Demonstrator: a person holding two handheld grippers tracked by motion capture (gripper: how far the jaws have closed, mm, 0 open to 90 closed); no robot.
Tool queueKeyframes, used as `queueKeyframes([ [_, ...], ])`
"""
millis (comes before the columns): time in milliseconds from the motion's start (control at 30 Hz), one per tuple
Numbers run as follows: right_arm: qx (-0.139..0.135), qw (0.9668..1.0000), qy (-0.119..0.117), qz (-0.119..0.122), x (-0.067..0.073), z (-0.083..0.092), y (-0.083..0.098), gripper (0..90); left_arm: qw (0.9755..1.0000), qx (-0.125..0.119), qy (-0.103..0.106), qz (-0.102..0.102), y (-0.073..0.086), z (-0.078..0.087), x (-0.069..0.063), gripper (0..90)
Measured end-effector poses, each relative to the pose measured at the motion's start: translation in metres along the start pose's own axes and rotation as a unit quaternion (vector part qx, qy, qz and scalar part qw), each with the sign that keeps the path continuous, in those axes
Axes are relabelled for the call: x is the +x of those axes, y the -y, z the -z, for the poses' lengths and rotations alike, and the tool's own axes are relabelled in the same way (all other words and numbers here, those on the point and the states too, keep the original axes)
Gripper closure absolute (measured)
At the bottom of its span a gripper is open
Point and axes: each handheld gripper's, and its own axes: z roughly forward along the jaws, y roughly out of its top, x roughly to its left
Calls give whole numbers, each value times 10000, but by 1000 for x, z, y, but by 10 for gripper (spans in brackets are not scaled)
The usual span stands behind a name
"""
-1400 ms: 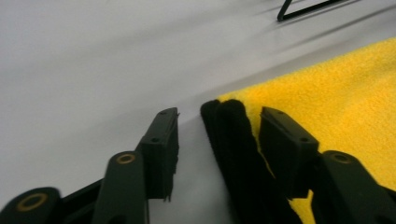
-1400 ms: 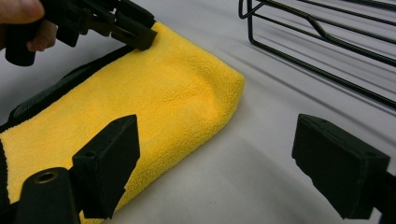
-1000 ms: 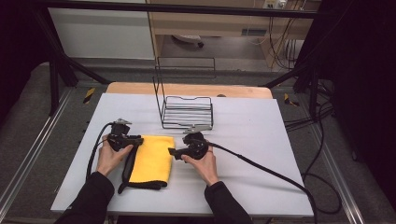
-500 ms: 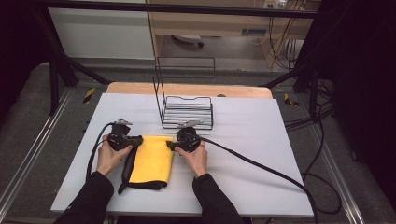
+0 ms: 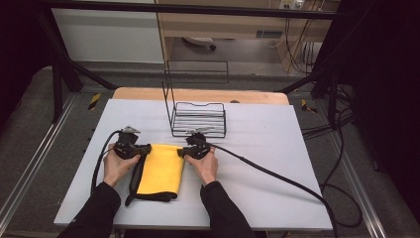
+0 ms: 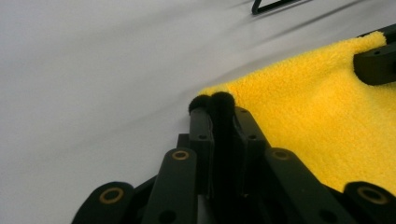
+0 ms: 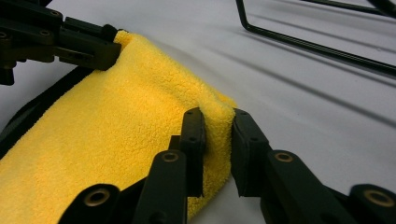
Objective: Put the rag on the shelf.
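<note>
Pinching yellow cloth [image 5: 161,168], hand-held gripper [image 7: 217,122] at corner

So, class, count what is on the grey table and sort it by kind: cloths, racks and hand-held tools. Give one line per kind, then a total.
Yellow cloth: 1
Black wire rack: 1
Hand-held tools: 2, the left tool and the right tool, one at each far corner of the cloth
Total: 4

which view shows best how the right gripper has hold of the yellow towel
The right gripper view: the right gripper pinches a fold at the yellow towel corner. The high view shows it small at the far corner; the left gripper view shows one jaw.
</note>
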Motion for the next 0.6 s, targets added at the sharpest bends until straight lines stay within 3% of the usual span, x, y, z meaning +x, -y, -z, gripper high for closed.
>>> queueKeyframes([
  [200,-12,10000,-28,0,1,2,-2,831,9999,-38,80,54,1,3,2,818],
  [333,-200,9996,42,182,6,7,-1,837,9999,-146,45,25,0,8,1,822],
  [600,-619,9971,-95,430,21,29,-6,837,9974,-720,56,-50,2,39,-5,823],
])
